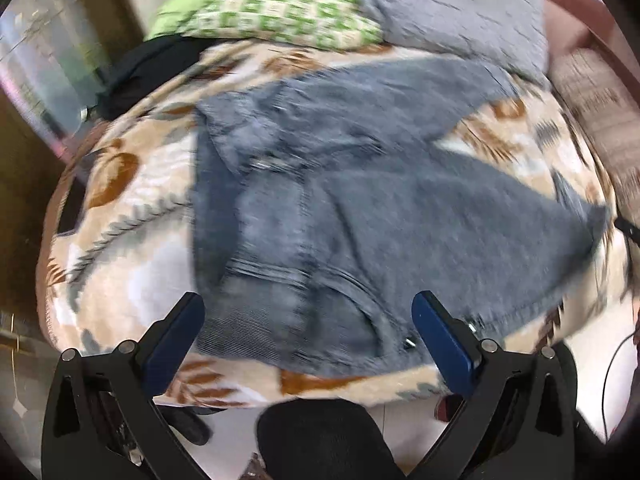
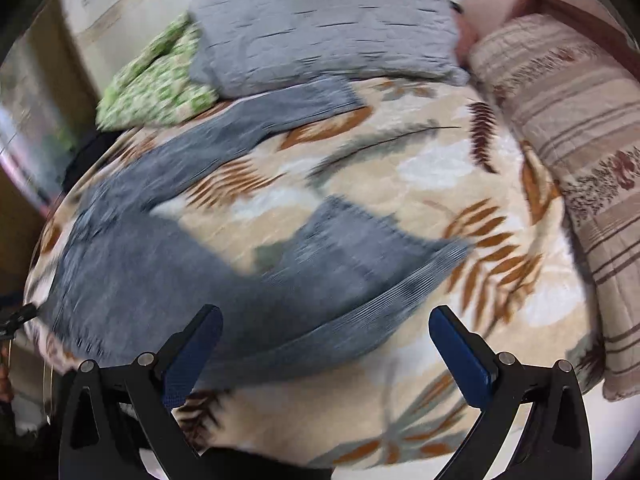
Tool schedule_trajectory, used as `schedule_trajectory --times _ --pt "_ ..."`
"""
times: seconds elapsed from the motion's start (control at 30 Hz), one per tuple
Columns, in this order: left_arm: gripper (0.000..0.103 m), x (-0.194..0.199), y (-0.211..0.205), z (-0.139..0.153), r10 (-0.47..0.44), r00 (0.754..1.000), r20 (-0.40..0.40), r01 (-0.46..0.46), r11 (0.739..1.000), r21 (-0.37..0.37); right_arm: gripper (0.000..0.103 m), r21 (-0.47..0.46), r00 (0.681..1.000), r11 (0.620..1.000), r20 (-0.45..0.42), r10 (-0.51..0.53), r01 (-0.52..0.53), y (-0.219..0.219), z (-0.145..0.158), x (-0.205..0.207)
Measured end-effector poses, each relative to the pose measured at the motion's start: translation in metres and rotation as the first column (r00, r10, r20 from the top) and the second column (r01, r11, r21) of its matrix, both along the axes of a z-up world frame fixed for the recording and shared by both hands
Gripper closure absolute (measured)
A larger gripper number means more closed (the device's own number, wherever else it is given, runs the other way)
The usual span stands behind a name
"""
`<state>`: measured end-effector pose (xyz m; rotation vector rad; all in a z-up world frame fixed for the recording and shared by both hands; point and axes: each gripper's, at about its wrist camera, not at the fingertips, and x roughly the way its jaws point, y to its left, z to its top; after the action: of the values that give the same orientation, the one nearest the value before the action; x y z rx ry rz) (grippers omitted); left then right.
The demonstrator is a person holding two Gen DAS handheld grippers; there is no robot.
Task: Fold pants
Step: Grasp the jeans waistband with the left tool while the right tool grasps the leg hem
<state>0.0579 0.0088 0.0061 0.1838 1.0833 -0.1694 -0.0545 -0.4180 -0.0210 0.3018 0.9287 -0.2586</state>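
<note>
Grey jeans [image 1: 360, 216] lie spread across a leaf-patterned blanket [image 2: 400, 168] on the bed, waist toward the near edge and both legs splayed apart toward the far pillows [image 2: 328, 20]. Bare blanket lies between and right of the legs. The left gripper [image 1: 308, 312] hovers spread wide over the waistband, grasping nothing. The right gripper [image 2: 326, 328] also gapes wide above the nearer leg, empty.

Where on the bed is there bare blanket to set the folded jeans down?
Bare leaf-print blanket lies between the jeans legs and the striped pillow, and left of the waistband. The head end is crowded: grey pillow and green checked bedding.
</note>
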Motion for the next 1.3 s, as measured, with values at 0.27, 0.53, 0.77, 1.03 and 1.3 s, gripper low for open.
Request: schedule_trajectory --times 0.27,0.53,0.77,1.03,1.3 --pt "0.000 0.034 0.071 -0.029 0.212 0.960 -0.185 -0.238 0.962 -0.134 0.000 0.043 0.997 0.998 -0.066 -0.038 0.040 -0.048 -0.031 0.050" --pt "0.000 0.041 0.062 -0.080 0.165 0.910 -0.379 -0.265 0.938 -0.226 0.000 -0.024 0.981 0.994 -0.161 0.104 -0.109 -0.042 -0.059 0.101" --pt "0.000 0.034 0.051 -0.094 0.139 0.888 -0.439 -0.286 0.913 -0.290 0.006 0.001 0.949 0.973 -0.221 0.224 -0.229 -0.036 -0.083 0.116" --pt "0.053 0.018 0.031 -0.079 0.115 0.902 -0.416 -0.263 0.911 -0.319 0.089 0.076 0.951 0.959 -0.126 0.281 -0.273 -0.034 -0.062 0.098" --pt "0.074 0.027 0.037 -0.071 0.150 0.911 -0.384 -0.285 0.902 -0.325 0.090 0.060 0.998 0.997 0.058 0.038 -0.041 -0.095 -0.014 0.058"
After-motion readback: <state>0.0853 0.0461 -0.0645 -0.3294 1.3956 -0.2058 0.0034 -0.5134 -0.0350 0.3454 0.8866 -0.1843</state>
